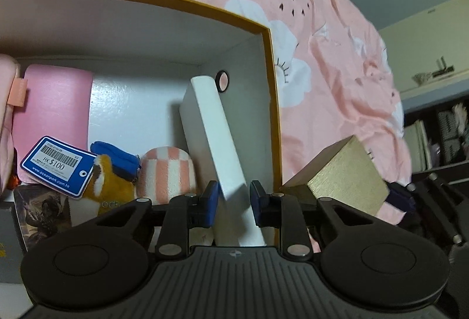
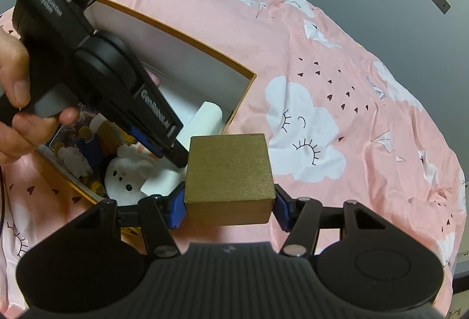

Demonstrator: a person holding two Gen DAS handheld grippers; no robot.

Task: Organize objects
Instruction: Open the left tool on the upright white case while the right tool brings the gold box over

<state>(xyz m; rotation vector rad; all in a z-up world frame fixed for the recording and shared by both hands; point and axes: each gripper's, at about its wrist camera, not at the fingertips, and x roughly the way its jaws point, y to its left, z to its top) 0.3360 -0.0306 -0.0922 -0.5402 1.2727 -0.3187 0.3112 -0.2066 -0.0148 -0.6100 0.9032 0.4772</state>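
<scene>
An orange-rimmed box [image 1: 272, 90] with white inner walls lies on a pink bedspread. My left gripper [image 1: 234, 197] reaches into it, its blue pads either side of a tilted white flat box [image 1: 211, 131] with a small gap on each side. In the right wrist view the left gripper [image 2: 159, 147] points down into the box [image 2: 205, 48]. My right gripper [image 2: 230, 206] is shut on a gold box [image 2: 230, 172], held just outside the orange box's near corner. The gold box also shows in the left wrist view [image 1: 346, 175].
Inside the box are a pink case [image 1: 52, 111], a blue price tag [image 1: 57, 165], a fox plush [image 1: 112, 181], a checked pink-and-white item [image 1: 167, 172] and a white bunny plush [image 2: 129, 175]. The pink cloud-print bedspread [image 2: 337, 84] surrounds it. Shelves [image 1: 439, 131] stand far right.
</scene>
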